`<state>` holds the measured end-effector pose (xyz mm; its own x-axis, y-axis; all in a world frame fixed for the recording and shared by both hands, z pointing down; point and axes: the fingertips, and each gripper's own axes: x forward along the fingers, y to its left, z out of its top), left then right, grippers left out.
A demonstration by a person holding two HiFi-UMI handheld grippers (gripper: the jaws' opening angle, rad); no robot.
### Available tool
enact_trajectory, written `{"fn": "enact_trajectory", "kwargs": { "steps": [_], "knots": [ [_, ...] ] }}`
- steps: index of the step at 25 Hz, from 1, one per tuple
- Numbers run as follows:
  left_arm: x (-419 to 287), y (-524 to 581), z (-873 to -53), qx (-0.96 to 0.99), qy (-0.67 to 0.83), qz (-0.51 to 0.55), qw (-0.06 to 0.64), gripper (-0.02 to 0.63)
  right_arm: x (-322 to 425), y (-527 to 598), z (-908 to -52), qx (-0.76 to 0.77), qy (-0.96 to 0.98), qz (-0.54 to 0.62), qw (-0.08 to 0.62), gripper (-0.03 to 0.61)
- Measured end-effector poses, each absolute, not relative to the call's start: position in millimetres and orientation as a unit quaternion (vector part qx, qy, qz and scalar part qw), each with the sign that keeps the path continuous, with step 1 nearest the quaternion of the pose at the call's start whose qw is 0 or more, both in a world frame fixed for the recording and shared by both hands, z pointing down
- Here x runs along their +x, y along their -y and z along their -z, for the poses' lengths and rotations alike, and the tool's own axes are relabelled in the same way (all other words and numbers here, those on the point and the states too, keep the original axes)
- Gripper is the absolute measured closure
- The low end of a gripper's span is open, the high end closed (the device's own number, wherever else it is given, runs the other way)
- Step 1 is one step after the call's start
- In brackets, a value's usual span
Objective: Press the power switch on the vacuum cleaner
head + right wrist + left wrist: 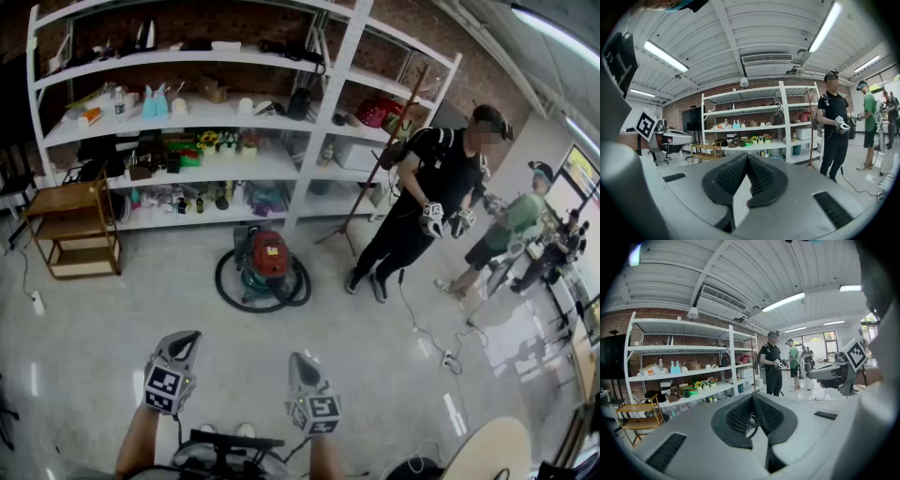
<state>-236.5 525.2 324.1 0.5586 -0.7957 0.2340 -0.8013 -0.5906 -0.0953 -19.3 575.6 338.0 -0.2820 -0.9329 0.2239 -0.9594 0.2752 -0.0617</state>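
Note:
The vacuum cleaner [267,265] stands on the floor in front of the shelves, with a red top, a teal body and a black hose coiled round it. The power switch is too small to pick out. In the head view my left gripper [187,337] and right gripper [298,360] are held low near my body, well short of the vacuum, both pointing toward it. The left gripper [752,398] has its jaws meeting at the tips with nothing held. The right gripper [747,158] is likewise shut and empty.
White shelving [319,122] full of small items lines the brick wall. A wooden cart [75,225] stands at the left. A person in black [422,206] holding grippers stands right of the vacuum, others behind. Cables [441,347] cross the floor; a round table [497,450] is bottom right.

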Motion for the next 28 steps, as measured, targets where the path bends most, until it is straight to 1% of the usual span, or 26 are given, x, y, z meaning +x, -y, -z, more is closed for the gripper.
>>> {"fn": "enact_trajectory", "kwargs": {
  "steps": [8, 16, 28],
  "knots": [
    [-236.3, -524.6, -321.3, 0.883, 0.452, -0.127, 0.015, 0.606, -19.4, -574.3, -326.5, 0.593, 0.798, -0.103, 0.045, 0.577],
    [-229.2, -526.2, -325.2, 0.884, 0.449, -0.128, 0.015, 0.606, -13.7, -574.8, -334.9, 0.593, 0.797, -0.100, 0.060, 0.577],
    [-196.4, -524.5, -327.9, 0.883, 0.450, -0.134, 0.012, 0.606, 9.9, -570.4, -344.6, 0.579, 0.807, -0.102, 0.058, 0.577]
  ]
}}
